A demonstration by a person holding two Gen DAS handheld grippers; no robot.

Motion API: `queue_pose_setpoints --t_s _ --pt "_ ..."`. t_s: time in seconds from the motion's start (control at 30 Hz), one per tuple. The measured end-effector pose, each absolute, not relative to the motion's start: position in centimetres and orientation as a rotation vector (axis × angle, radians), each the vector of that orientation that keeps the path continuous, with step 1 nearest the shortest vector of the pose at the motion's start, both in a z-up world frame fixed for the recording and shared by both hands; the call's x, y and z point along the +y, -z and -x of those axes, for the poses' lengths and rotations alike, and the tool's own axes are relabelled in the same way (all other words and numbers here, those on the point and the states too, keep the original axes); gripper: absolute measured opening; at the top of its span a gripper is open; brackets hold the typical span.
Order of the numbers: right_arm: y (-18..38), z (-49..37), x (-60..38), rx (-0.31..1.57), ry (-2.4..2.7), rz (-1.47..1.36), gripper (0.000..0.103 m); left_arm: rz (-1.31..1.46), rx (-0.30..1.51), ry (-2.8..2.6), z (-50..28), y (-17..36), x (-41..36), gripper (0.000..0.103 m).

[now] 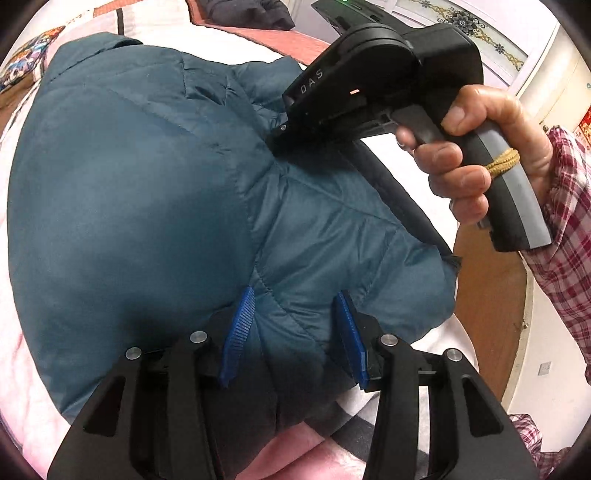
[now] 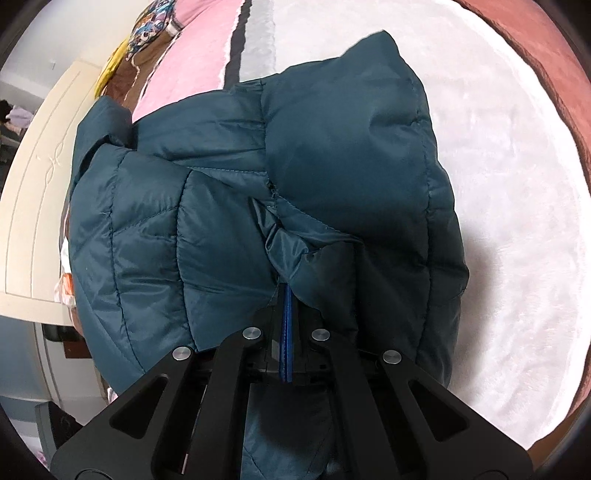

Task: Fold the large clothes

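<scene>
A teal quilted puffer jacket lies bunched on a pink and white bed cover; it also fills the right wrist view. My left gripper is open, its blue pads standing apart over a puffy fold of the jacket. My right gripper is shut on a fold of the jacket, the blue pads pressed together under the fabric. In the left wrist view the right gripper's black body is held by a hand, its tips buried in the jacket.
A white fluffy blanket covers the bed to the right, with pink cover behind. A cream cabinet door stands at left. A dark garment lies at the far end. A wooden bed edge is at right.
</scene>
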State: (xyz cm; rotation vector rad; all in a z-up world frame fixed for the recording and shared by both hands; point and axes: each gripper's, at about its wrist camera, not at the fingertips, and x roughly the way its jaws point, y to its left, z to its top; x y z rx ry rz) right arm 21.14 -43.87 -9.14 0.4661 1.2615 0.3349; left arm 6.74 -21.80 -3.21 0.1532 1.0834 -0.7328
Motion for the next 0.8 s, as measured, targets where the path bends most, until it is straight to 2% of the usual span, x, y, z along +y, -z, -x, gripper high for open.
queue_pose_setpoints --t_s 0.13,0.27,0.47,0.63,0.8 --pt "8.7 -20.6 -44.1 1.262 -0.316 -0.481 0.000 -0.158 1.072 0.740 -6.7 2.7 -21.5 0.046" --pt "6.7 -19.3 -43.6 1.234 -0.288 -0.426 0.000 -0.082 1.069 0.770 -6.4 -0.1 -19.6 0.046" --pt "3.8 -17.0 -43.2 1.180 -0.273 -0.388 0.005 -0.009 0.897 0.665 -9.7 -6.8 -14.2 0.046" --pt "0.2 -12.4 -43.2 1.078 -0.257 -0.351 0.016 0.024 0.903 0.474 -16.1 -6.4 -10.7 0.046" --pt "-1.1 -4.8 -42.7 1.014 -0.329 -0.345 0.021 0.189 0.918 0.445 -17.0 -5.6 -7.0 0.046"
